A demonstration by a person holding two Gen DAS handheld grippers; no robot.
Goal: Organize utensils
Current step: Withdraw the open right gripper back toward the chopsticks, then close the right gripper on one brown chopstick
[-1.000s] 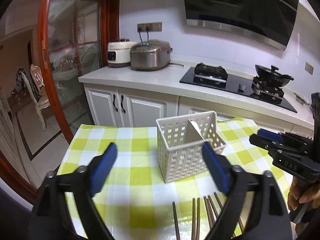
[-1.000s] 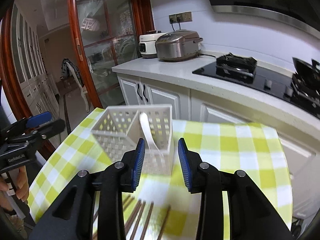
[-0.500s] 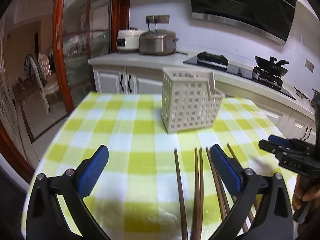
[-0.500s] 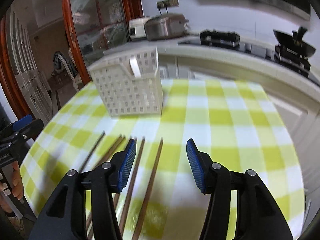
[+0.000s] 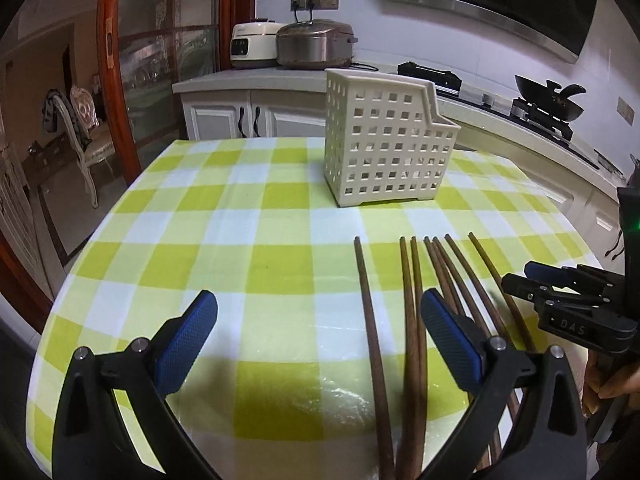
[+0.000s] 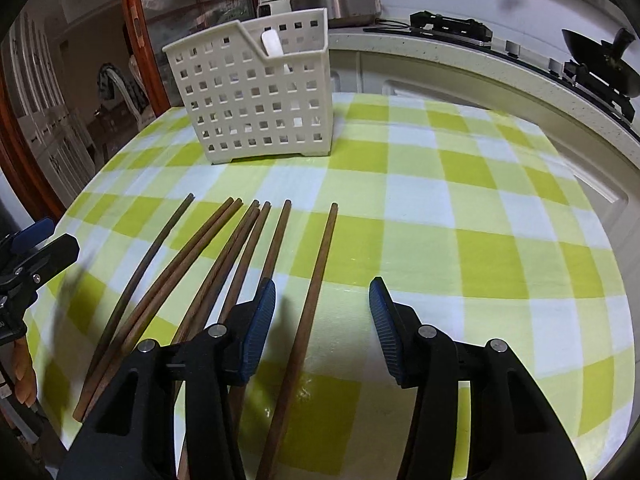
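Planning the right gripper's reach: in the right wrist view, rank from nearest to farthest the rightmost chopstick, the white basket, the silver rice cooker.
From the right gripper:
1. Rightmost chopstick, lying on the tablecloth between the open jaws.
2. White basket, upright farther back on the table, left of centre.
3. Silver rice cooker, on the counter behind the basket.

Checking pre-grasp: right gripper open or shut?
Open. The right gripper has a wide gap between its blue pads, straddling one chopstick lying on the tablecloth.
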